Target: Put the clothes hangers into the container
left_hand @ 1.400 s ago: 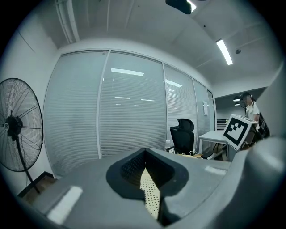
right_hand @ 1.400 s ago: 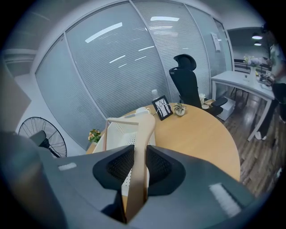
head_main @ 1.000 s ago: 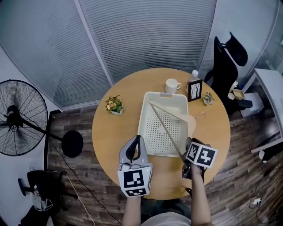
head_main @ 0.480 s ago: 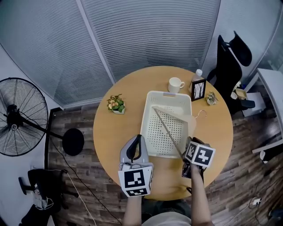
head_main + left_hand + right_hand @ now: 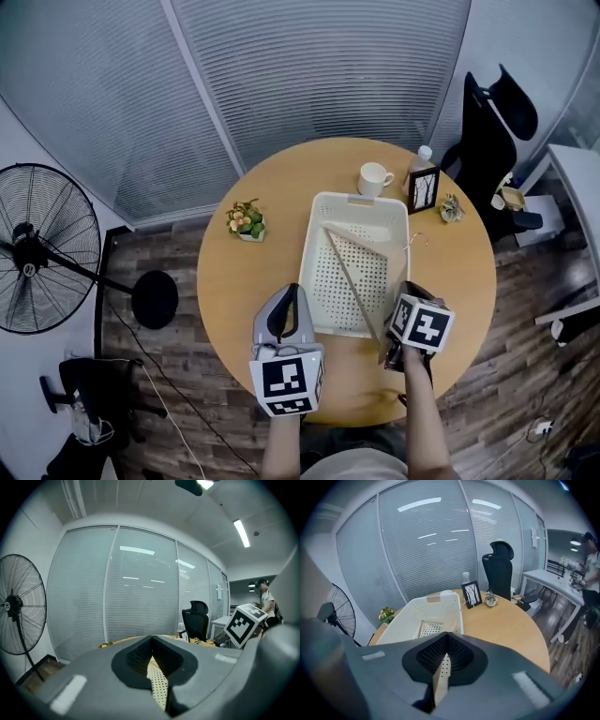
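Hanger slanting across the container

My right tongs, having just been closing, are pinching the near end of this pale wooden hanger. Its long bar is running far-left over the white perforated container, wire hook poking past the right rim. My left tongs are hovering shut and empty, near-left.

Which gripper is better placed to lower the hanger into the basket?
Right: the right gripper has just closed on the hanger lying across the basket; the left gripper is shut, empty.
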Action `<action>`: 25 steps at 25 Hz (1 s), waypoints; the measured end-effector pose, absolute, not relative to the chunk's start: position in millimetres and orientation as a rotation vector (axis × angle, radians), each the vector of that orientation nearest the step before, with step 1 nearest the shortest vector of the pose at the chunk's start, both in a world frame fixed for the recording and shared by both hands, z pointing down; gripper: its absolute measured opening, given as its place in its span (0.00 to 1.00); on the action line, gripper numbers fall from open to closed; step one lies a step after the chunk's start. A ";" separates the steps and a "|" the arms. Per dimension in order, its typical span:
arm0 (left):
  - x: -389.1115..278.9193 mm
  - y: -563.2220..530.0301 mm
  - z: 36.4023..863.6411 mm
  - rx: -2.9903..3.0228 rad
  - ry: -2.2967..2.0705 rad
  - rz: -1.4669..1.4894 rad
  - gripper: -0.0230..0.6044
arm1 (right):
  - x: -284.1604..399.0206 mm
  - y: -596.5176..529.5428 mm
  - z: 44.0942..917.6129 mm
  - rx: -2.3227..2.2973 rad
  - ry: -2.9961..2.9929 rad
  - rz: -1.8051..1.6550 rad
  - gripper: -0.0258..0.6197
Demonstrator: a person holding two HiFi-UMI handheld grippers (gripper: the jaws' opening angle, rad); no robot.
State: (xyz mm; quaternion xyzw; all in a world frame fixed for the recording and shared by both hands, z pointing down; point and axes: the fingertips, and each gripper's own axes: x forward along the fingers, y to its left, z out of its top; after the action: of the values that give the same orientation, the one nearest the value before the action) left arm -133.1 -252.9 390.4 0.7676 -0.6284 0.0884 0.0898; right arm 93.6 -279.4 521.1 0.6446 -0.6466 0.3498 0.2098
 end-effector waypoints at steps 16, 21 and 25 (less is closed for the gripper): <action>-128.2 -258.0 389.1 2.293 -1.864 0.262 0.04 | 97.5 -282.7 500.7 1.831 -1.935 0.936 0.08; -125.9 -255.6 381.1 2.305 -1.862 0.233 0.04 | 101.2 -280.6 474.6 1.858 -2.031 0.864 0.09; -123.4 -251.0 370.4 2.325 -1.871 0.219 0.04 | 104.8 -275.1 450.6 1.891 -2.099 0.783 0.09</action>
State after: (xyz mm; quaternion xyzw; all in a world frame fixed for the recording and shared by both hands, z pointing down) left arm -123.4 -251.0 370.4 0.7749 -0.6235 0.0730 0.0746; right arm 104.8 -275.1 450.6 0.6415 -0.7120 0.2657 0.1046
